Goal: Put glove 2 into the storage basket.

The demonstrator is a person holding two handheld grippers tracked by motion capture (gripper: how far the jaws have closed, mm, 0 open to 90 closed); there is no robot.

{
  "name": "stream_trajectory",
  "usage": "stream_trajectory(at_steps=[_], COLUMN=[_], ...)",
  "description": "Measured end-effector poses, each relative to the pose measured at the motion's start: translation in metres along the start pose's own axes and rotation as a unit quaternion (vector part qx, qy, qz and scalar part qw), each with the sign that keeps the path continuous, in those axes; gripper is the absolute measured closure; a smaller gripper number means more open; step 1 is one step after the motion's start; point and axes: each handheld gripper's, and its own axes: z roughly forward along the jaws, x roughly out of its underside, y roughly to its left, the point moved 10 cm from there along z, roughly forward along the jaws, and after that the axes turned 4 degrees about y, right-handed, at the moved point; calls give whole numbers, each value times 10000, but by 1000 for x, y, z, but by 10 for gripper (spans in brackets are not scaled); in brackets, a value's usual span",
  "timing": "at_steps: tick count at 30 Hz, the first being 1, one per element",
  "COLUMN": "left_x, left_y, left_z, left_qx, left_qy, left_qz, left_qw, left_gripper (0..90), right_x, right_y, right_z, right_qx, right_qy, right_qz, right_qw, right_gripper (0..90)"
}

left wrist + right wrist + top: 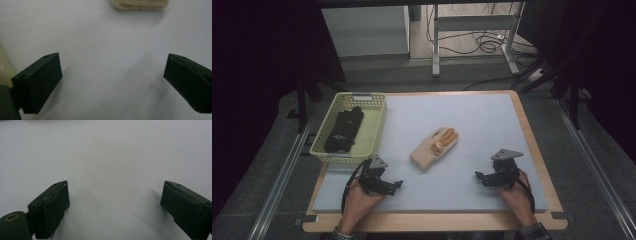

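Observation:
A cream glove with orange fingertips (434, 148) lies flat in the middle of the pale mat (472, 120). Its cuff edge (139, 5) shows at the top of the left gripper view. A black glove (343, 130) lies inside the pale yellow basket (377, 131) at the table's left. My left gripper (399, 185) rests low on the mat near the front, below and left of the cream glove, jaws wide open and empty (112, 80). My right gripper (479, 176) sits on the mat at the front right, pointing left, also open with only bare mat between its jaws (115, 205).
The basket's near wall (3, 67) is just left of my left gripper. The mat's wooden border (532, 135) runs along the right and front. Beyond the table stand a metal frame (472, 35) and floor cables (482, 45).

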Motion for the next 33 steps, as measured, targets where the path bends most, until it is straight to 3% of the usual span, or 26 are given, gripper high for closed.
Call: stream_trajectory(at_steps=[6,7,17,23,33], left_x=[-22,-31,-76,-109,-136], left_y=[-12,-15,-23,-27,-35], left_z=[-1,1,16,36,74], left_qx=[131,117,207,158,139], left_qy=[54,65,147,273,577], left_qz=[125,188,370,551,649], left_qw=[9998,9997,9990,9980,9961], left_gripper=[0,0,0,0,0], right_x=[0,0,0,0,0], right_y=[0,0,0,0,0], right_z=[0,0,0,0,0], right_qx=[-1,0,-4,-4,-7], right_qy=[-2,0,-3,-3,0], right_qz=[-1,-2,0,1,1], right_qw=[10000,10000,10000,10000,10000], right_gripper=[80,80,80,80,80])
